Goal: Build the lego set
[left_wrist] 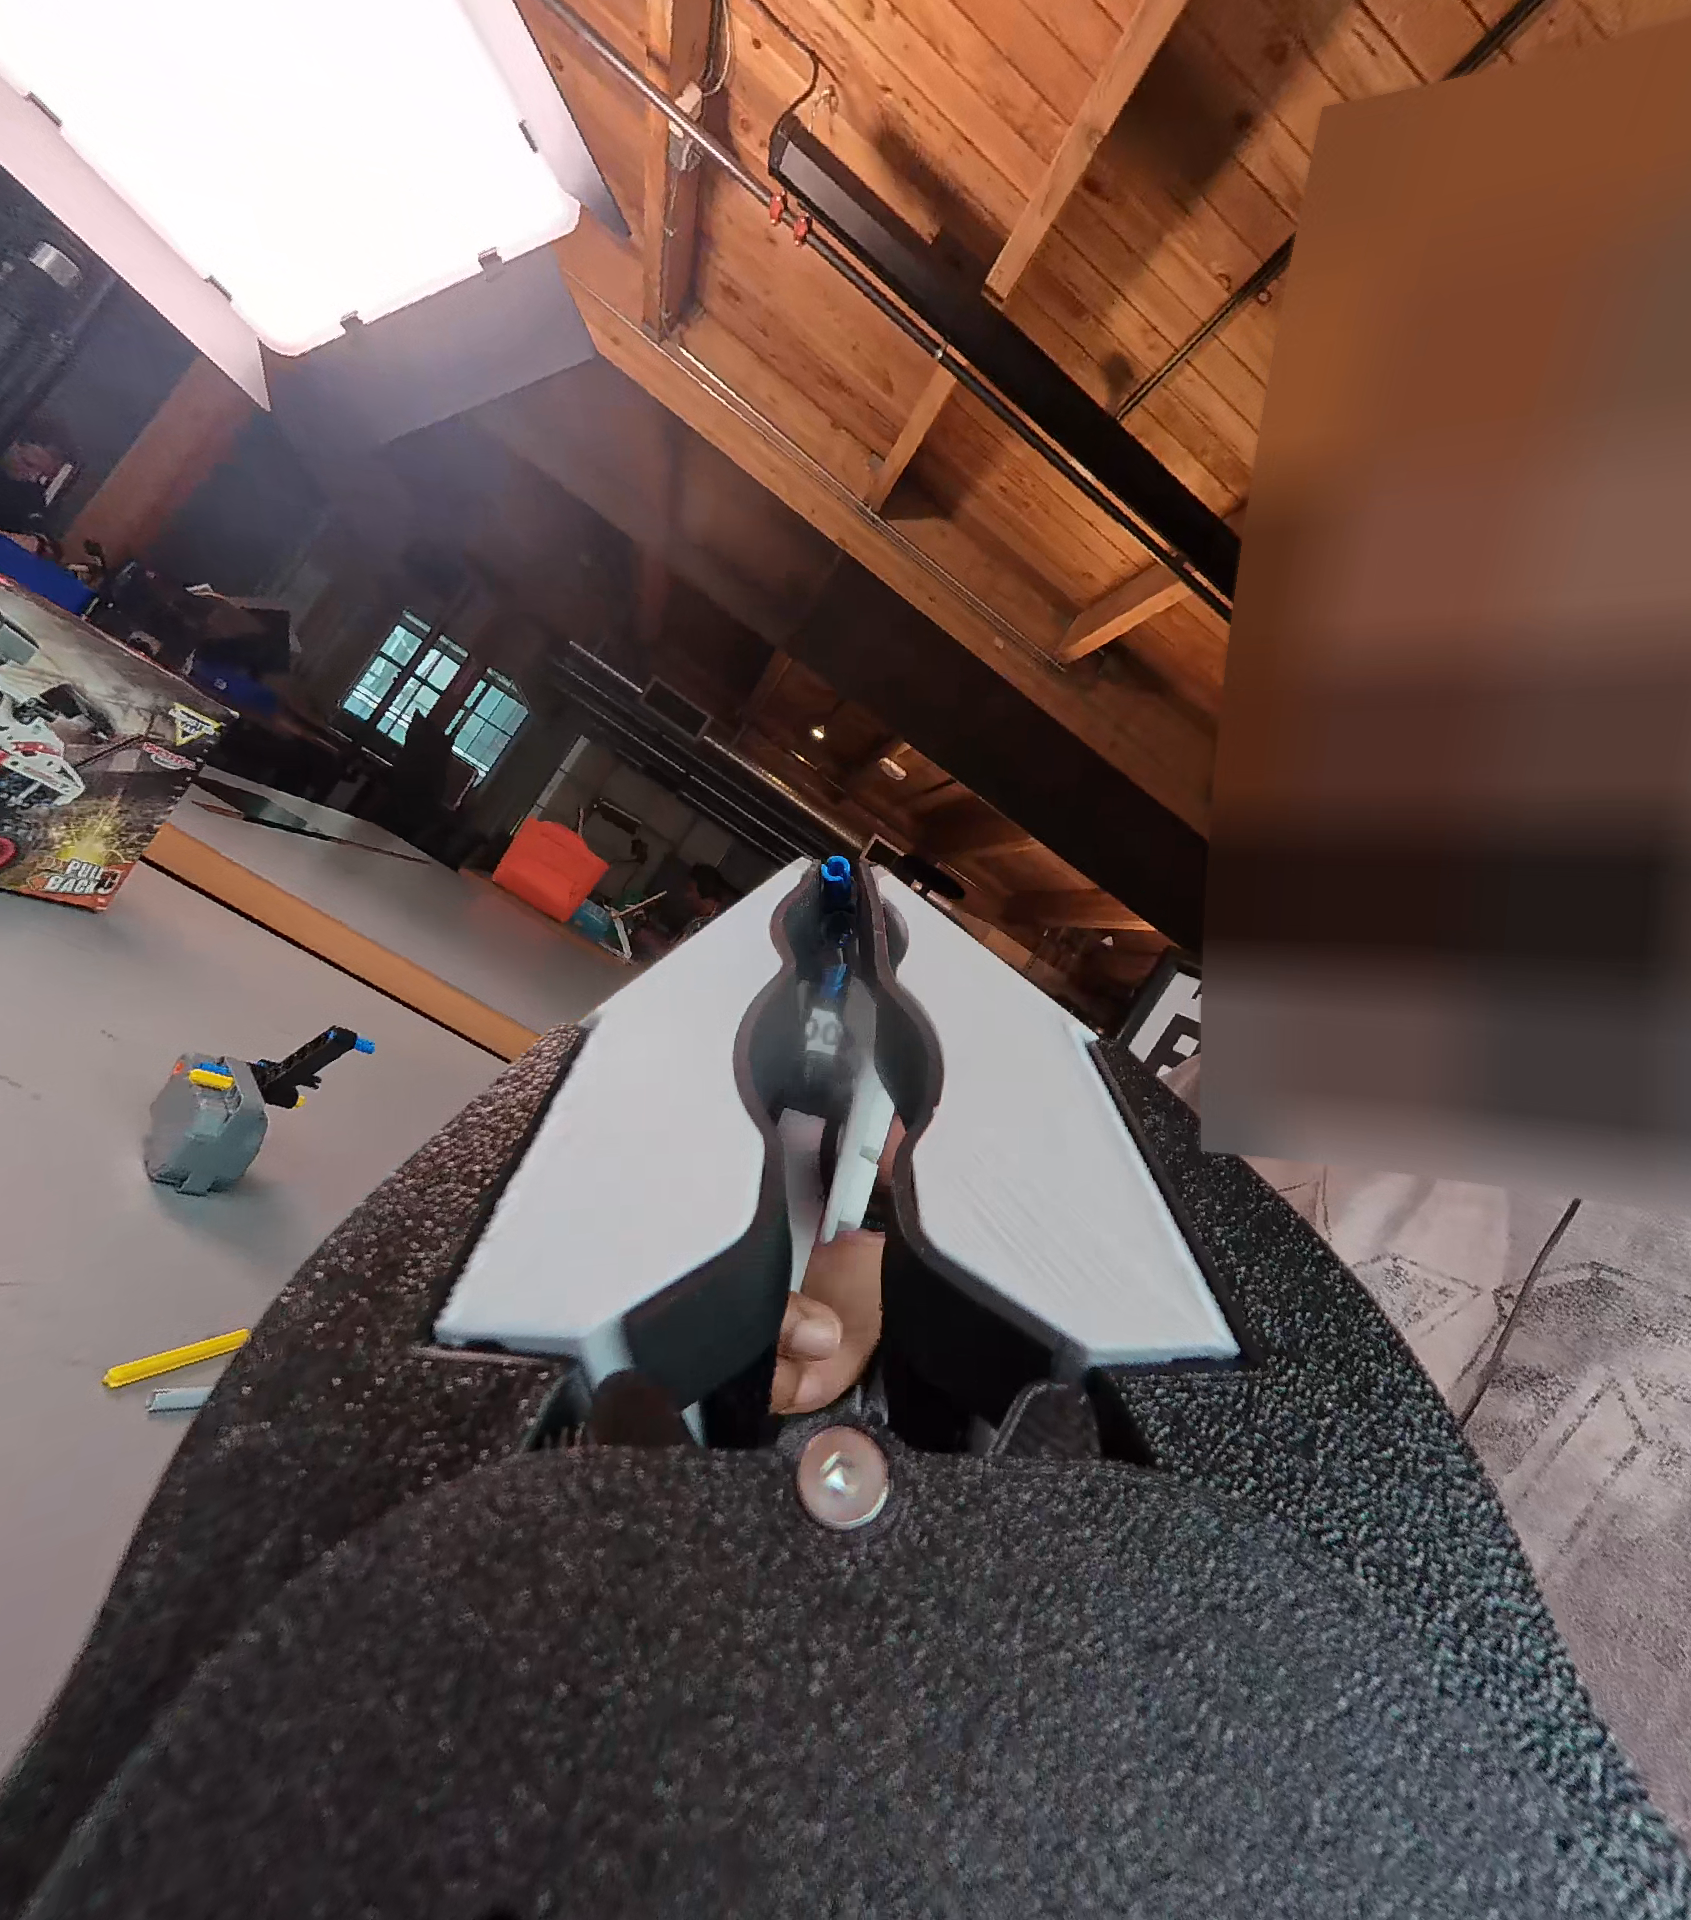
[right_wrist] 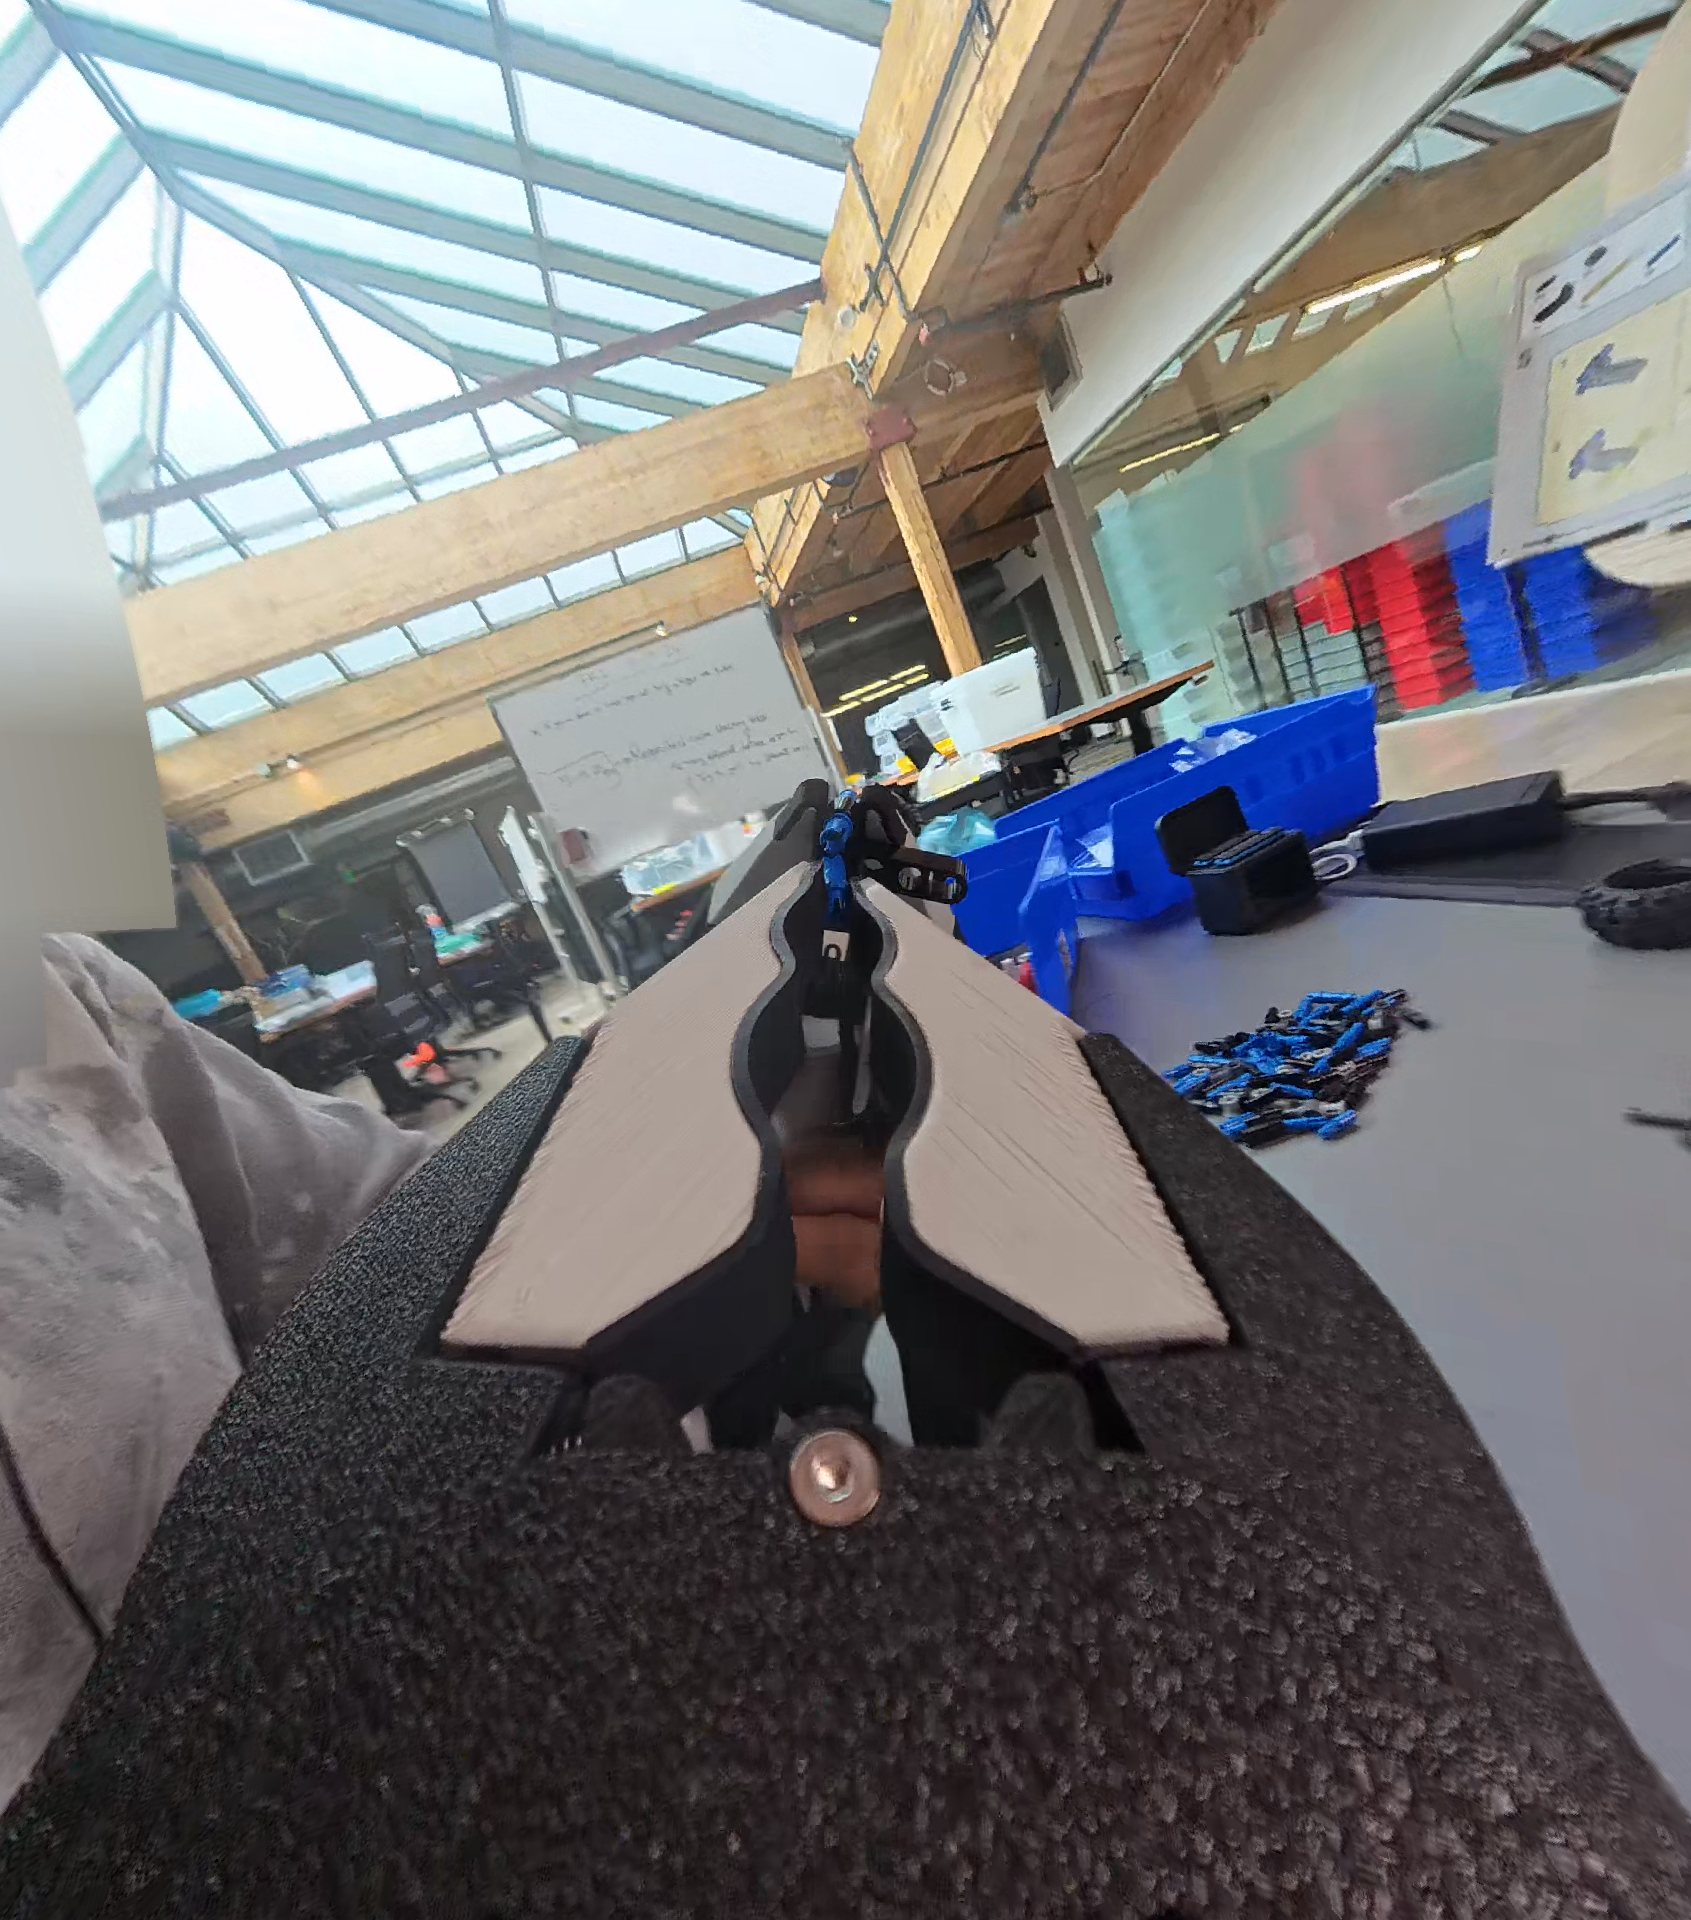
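My left gripper [left_wrist: 839,883] is raised off the grey table [left_wrist: 10,1195] and shut on a small blue pin [left_wrist: 836,871] with a black part just below it. My right gripper [right_wrist: 839,847] is also raised and shut on a small black lego assembly with blue pins [right_wrist: 836,831]. A black beam [right_wrist: 929,881] of that assembly sticks out to the right of the tips. A grey motor block with a black beam and yellow and blue pins [left_wrist: 207,1122] lies on the table to the left. A person's fingers show through the gap behind each pair of jaws.
A yellow axle [left_wrist: 176,1359] and a short grey piece [left_wrist: 176,1400] lie near the left gripper. The lego box [left_wrist: 20,748] stands at far left. On the right are a pile of blue and black pins [right_wrist: 1288,1060], a black tyre [right_wrist: 1662,899], blue bins [right_wrist: 1236,790] and an instruction booklet [right_wrist: 1672,364]. Left and right tips are no more than a few centimetres apart.
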